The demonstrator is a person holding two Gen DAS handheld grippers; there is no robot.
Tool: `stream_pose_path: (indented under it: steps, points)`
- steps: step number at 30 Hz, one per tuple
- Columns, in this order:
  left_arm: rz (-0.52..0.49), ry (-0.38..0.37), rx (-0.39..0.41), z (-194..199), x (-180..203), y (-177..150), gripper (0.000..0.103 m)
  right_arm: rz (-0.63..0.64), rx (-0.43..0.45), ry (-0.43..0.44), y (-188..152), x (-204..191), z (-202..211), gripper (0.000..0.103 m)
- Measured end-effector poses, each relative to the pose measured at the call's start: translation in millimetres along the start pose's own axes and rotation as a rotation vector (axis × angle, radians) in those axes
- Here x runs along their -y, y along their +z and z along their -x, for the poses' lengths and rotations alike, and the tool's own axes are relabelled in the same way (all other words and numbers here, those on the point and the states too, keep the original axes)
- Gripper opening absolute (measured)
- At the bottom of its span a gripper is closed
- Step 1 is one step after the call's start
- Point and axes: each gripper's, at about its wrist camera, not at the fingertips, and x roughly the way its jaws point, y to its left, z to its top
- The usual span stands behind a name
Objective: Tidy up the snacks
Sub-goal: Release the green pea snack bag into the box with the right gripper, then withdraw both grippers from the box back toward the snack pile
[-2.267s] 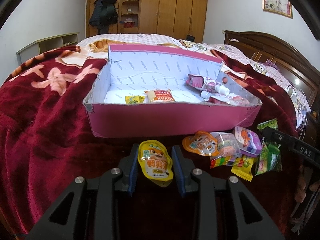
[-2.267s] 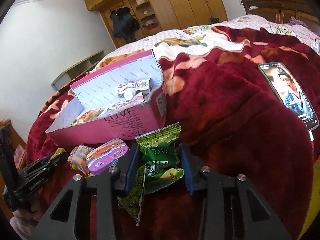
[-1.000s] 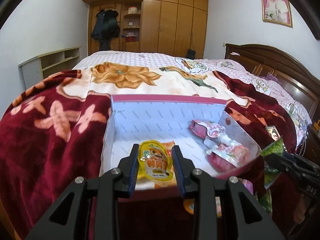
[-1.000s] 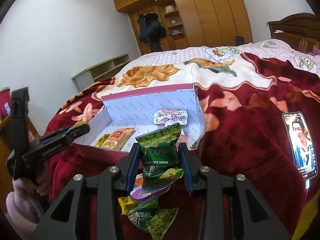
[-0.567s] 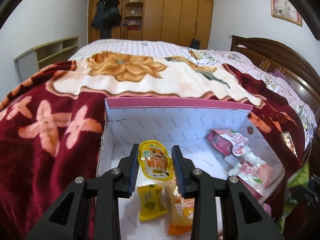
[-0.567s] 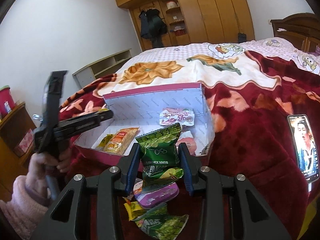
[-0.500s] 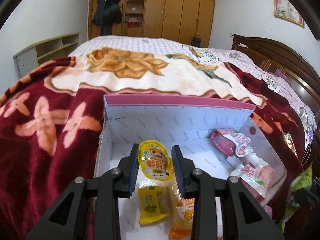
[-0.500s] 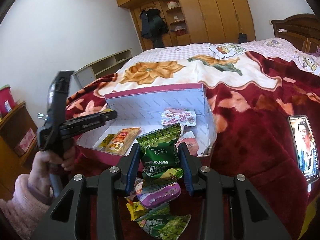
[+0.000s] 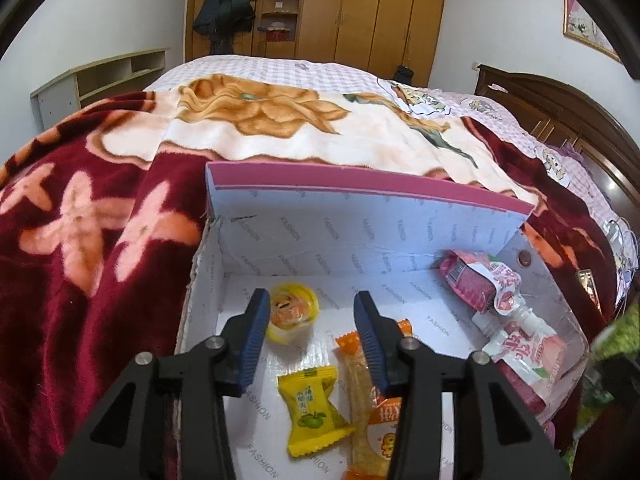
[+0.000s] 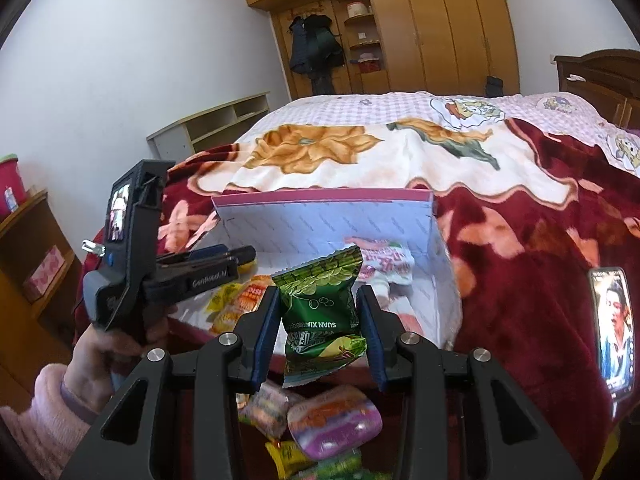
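My left gripper [image 9: 310, 322] is open over the pink box [image 9: 360, 184] with the white lining. The round yellow snack pouch [image 9: 293, 314] lies on the box floor just below and between its fingers, free of them. A yellow candy [image 9: 312, 410], an orange snack stick [image 9: 366, 392] and pink drink pouches [image 9: 496, 300] also lie in the box. My right gripper [image 10: 318, 322] is shut on a green pea snack packet [image 10: 320, 312] and holds it above the box's near wall [image 10: 448, 280]. The left gripper shows in the right wrist view [image 10: 224, 260].
The box sits on a dark red floral blanket [image 9: 80, 240] on a bed. Several loose snacks, among them a purple tub [image 10: 334, 420], lie on the blanket under my right gripper. A phone [image 10: 612, 320] lies on the blanket to the right. Wardrobes [image 9: 360, 12] stand behind.
My left gripper has opened and let go of the yellow pouch, which now lies on the box floor. My right gripper has moved closer to the box with the green packet.
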Motion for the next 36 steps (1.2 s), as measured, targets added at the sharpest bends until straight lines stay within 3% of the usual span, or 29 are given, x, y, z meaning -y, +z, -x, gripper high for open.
stream_pose_path:
  steps: [15,29,31,34,36]
  points:
    - [-0.002,-0.097,0.032,5,-12,-7,0.046,-0.016,-0.076,-0.045,33,-17,-85,0.040]
    - [0.000,-0.077,0.033,2,-13,-6,0.046,-0.039,-0.153,-0.028,40,-9,-122,0.040]
    - [0.000,-0.067,0.031,2,-12,-6,0.046,-0.044,-0.145,-0.007,40,-8,-120,0.043]
    - [-0.007,-0.056,0.027,1,-10,-5,0.046,-0.050,-0.114,0.001,42,-8,-112,0.058]
    - [-0.016,-0.049,0.024,1,-8,-6,0.048,-0.057,-0.101,0.011,42,-7,-105,0.059]
